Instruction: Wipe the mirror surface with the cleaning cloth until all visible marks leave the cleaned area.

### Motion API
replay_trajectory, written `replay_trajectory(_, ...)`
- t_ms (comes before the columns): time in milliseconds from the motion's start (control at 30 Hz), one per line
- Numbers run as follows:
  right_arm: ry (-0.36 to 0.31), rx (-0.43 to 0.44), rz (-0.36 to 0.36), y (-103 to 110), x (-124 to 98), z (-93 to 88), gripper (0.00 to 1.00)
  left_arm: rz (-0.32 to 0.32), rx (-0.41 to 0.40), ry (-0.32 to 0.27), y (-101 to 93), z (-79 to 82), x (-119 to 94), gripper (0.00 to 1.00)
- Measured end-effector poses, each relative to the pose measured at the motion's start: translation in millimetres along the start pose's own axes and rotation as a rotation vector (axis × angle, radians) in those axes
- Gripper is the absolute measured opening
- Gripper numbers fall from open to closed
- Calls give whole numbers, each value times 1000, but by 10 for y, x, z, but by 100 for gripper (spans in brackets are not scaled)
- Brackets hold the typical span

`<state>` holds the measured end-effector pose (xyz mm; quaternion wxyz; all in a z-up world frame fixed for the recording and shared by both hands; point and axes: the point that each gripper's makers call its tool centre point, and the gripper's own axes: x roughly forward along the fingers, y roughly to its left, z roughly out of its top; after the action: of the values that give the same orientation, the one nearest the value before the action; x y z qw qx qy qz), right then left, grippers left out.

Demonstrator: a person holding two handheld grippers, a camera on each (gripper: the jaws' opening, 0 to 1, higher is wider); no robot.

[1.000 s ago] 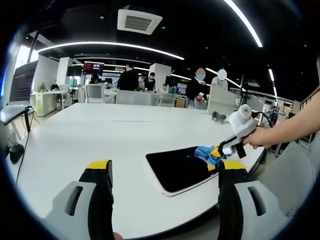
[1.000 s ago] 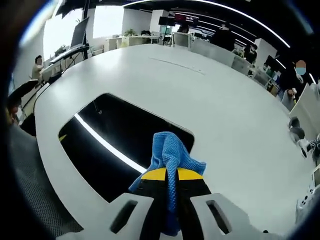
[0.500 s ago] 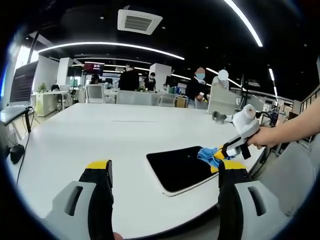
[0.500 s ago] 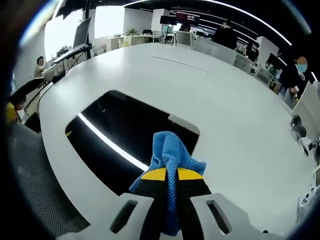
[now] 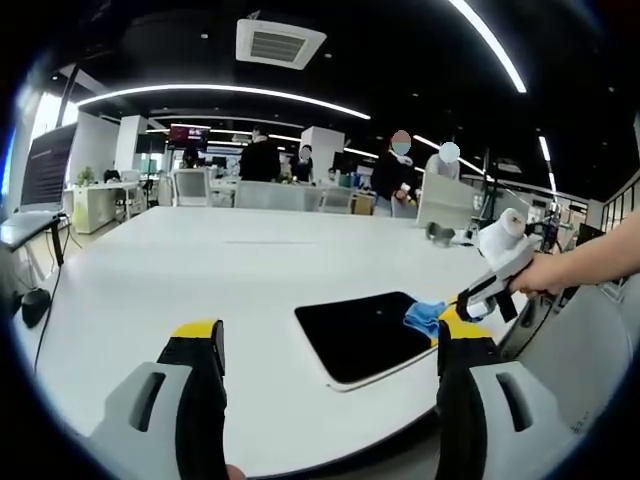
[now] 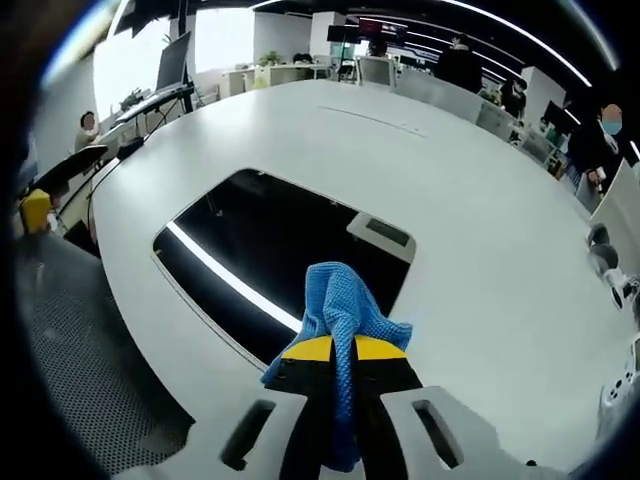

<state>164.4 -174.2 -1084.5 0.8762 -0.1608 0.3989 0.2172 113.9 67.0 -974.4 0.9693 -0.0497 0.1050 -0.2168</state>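
Observation:
A dark rectangular mirror (image 5: 365, 335) (image 6: 270, 245) lies flat on the white table (image 5: 200, 270), reflecting ceiling lights. My right gripper (image 6: 343, 350) is shut on a blue cleaning cloth (image 6: 342, 305), which hangs over the mirror's near right edge. In the left gripper view the same cloth (image 5: 425, 317) sits at the mirror's right end, held by the right gripper (image 5: 455, 305) in a person's hand (image 5: 545, 272). My left gripper (image 5: 325, 345) stands open above the table's near edge, nothing between its jaws.
The white table (image 6: 480, 230) stretches far beyond the mirror. A small grey object (image 5: 437, 234) sits at its far right. Office chairs (image 5: 188, 186) and several people stand at the back. A grey mesh chair seat (image 6: 90, 370) lies beside the table edge.
The right gripper has carried the cloth rightward, off toward the mirror's right end. My left gripper has held still and open.

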Motion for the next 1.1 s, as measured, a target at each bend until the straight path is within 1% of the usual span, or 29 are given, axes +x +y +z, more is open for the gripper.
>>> replay_trajectory(133, -12, 15, 7, 35, -31, -29, 0, -4, 1, 2, -7, -2, -1, 86)
replay_trajectory(333, -13, 13, 23, 80, -58, -53, 0, -5, 5, 4, -11, -2, -2, 86)
replay_trajectory(600, -25, 13, 53, 72, -58, -55, 0, -3, 8, 7, -9, -7, -2, 86)
replay_trajectory(733, -52, 28, 79, 68, -64, -60, 0, -3, 10, 9, -10, -9, -1, 86)
replay_trajectory(867, -88, 93, 120, 62, -70, -54, 0, -3, 10, 9, -8, -8, 1, 86)
replay_trajectory(933, -97, 83, 132, 61, -73, -59, 0, -4, 9, 9, -9, -7, 3, 86)
replay_trajectory(1033, -111, 106, 162, 62, -74, -49, 0, -6, 4, 10, -9, -8, 7, 86)
replay_trajectory(1067, -118, 147, 178, 69, -75, -44, 0, -6, 3, 9, -11, -7, 7, 86)
replay_trajectory(1100, -120, 160, 184, 63, -75, -44, 0, -7, 3, 10, -12, -8, 7, 86)
